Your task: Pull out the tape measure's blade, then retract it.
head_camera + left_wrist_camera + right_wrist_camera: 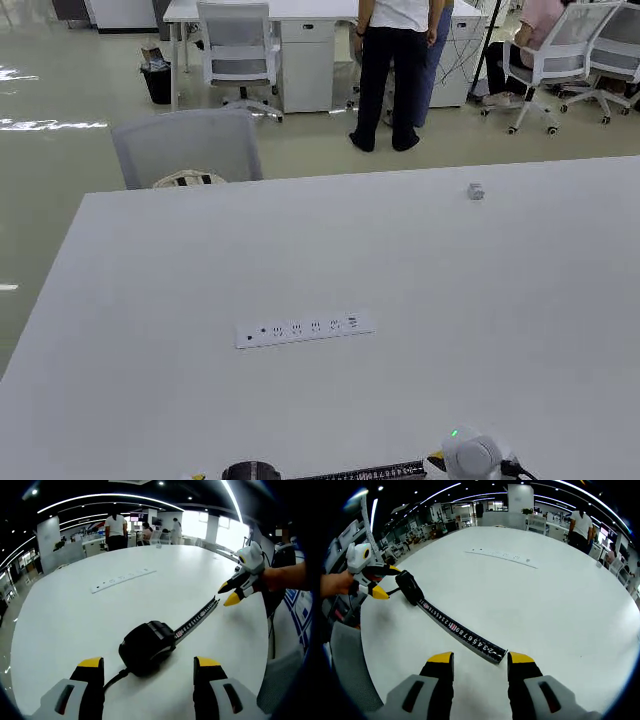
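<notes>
A black tape measure (148,645) lies on the white table, its black blade (197,619) drawn out a short way and flat on the surface. My left gripper (149,664) is open, and the case sits just ahead of its yellow tips. In the right gripper view the blade (457,630) runs from the case (410,586) to an end that lies just ahead of my open right gripper (480,657), between its tips. The head view catches the case (250,470), the blade (365,472) and the right gripper (440,463) at its bottom edge.
A white power strip (304,329) is set into the table's middle, and a small grey object (476,191) lies near the far edge. A grey chair (186,147) stands behind the table. A person (392,70) stands at desks beyond, with office chairs around.
</notes>
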